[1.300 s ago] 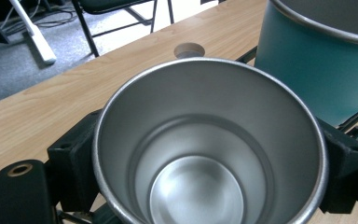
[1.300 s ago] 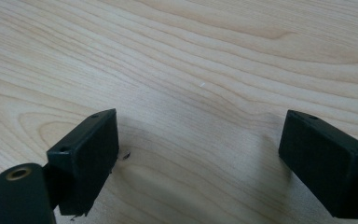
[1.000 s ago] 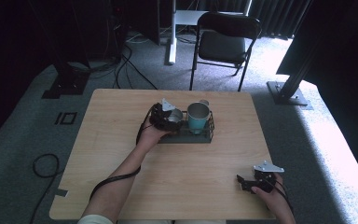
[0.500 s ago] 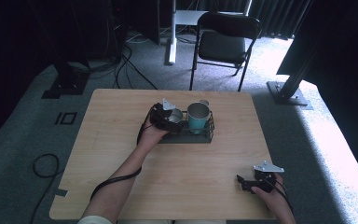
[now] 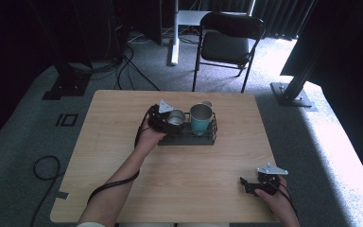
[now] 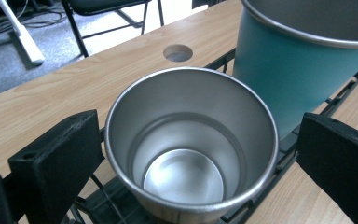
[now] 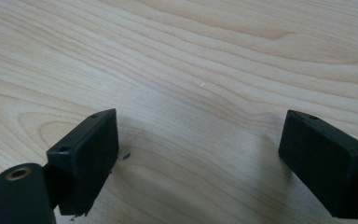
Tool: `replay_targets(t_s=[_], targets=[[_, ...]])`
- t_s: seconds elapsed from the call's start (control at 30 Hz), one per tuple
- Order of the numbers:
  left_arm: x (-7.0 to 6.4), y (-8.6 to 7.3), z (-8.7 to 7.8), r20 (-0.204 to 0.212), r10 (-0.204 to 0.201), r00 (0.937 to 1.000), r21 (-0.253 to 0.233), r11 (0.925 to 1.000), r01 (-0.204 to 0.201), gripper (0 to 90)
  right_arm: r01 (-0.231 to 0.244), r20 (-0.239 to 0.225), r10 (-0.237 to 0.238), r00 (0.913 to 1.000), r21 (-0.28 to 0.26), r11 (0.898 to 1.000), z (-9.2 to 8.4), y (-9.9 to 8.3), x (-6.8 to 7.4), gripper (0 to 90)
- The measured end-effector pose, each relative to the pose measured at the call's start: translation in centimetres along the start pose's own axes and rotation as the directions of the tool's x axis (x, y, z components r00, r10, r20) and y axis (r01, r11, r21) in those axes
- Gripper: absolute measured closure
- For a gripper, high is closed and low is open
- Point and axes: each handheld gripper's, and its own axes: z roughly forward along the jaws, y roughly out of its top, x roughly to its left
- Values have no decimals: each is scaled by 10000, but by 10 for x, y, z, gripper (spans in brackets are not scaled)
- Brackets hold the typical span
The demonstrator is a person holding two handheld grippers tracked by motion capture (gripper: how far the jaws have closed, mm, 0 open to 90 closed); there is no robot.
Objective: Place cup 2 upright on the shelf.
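Two cups stand upright, mouths up, in a black wire rack (image 5: 189,137) mid-table: a steel cup (image 6: 191,149) beside a teal cup (image 6: 298,60). Pale woodgrain table (image 5: 123,118), grey carpet, folding chair (image 5: 227,45) behind. Left hand-held gripper (image 5: 163,118) straddles the steel cup, jaws wide; right hand-held gripper (image 5: 260,182) rests wide, empty.

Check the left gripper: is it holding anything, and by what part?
Nothing held. The left gripper has its jaws spread either side of the steel cup in the wire rack, gaps at both walls. The right gripper is open above bare table.
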Motion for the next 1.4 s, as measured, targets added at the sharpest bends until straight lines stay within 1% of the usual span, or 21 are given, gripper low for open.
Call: replay_targets(t_s=[0.07,0.13,0.2,0.27,0.33,0.4,0.43,0.5,0.57,0.6,0.7,0.8,0.87,0.93,1.0,1.07,1.13,1.27,1.33,1.4], targets=[[0,-3,-3,-180,-138,9997,-57,9999,137,16,1,1,-1,10000,1,10000,0,0,0,116],[2,-6,-7,-70,-244,9997,-114,9996,243,16,-1,1,1,10000,0,10000,0,0,0,116],[3,-9,-10,-85,-197,9998,-124,9997,196,16,0,1,0,10000,-1,10000,0,0,0,116],[4,-12,-14,89,-243,9997,-286,9993,245,16,-1,0,1,10000,2,10000,0,0,0,116],[5,-13,-18,-30,-102,9999,-360,9993,101,16,-1,2,1,10000,1,10000,0,0,0,116],[6,-15,-22,154,-153,9998,-443,9989,160,16,1,3,-1,10000,1,10000,0,0,0,116],[6,-17,-23,209,-187,9996,-565,9982,199,16,1,1,-1,10000,3,10000,0,0,0,116],[7,-18,-27,141,-49,9999,-524,9986,56,16,0,2,0,10000,2,10000,0,0,0,116],[7,-21,-30,310,-78,9995,-598,9982,96,16,1,4,-1,10000,4,10000,0,0,0,116],[8,-22,-32,298,-75,9995,-594,9982,92,16,1,3,-1,10000,1,10000,0,0,0,116],[9,-26,-36,450,-77,9990,-645,9979,106,16,1,5,-1,10000,3,10000,0,0,0,116],[10,-30,-39,541,67,9985,-652,9979,-32,16,2,4,-2,10000,0,10000,0,0,0,116],[10,-32,-40,543,18,9985,-683,9977,19,16,1,5,-1,10000,3,10000,0,0,0,116],[13,-35,-42,559,-175,9983,-710,9972,215,16,4,7,-4,10000,3,10000,0,0,0,116],[14,-37,-43,610,-238,9979,-723,9970,282,16,7,7,-7,10000,2,10000,0,0,0,116],[15,-39,-45,530,-165,9985,-734,9971,204,16,3,5,-3,10000,2,10000,0,0,0,116],[16,-42,-47,549,-174,9983,-730,9971,214,16,5,7,-5,10000,2,10000,0,0,0,116],[17,-48,-51,502,-69,9987,-696,9975,104,16,5,8,-5,10000,3,10000,0,0,0,116],[20,-51,-55,549,-114,9984,-801,9967,157,16,5,6,-5,10000,1,10000,0,0,0,116],[23,-54,-59,550,-241,9982,-866,9958,288,16,4,7,-4,10000,3,10000,0,0,0,116]])
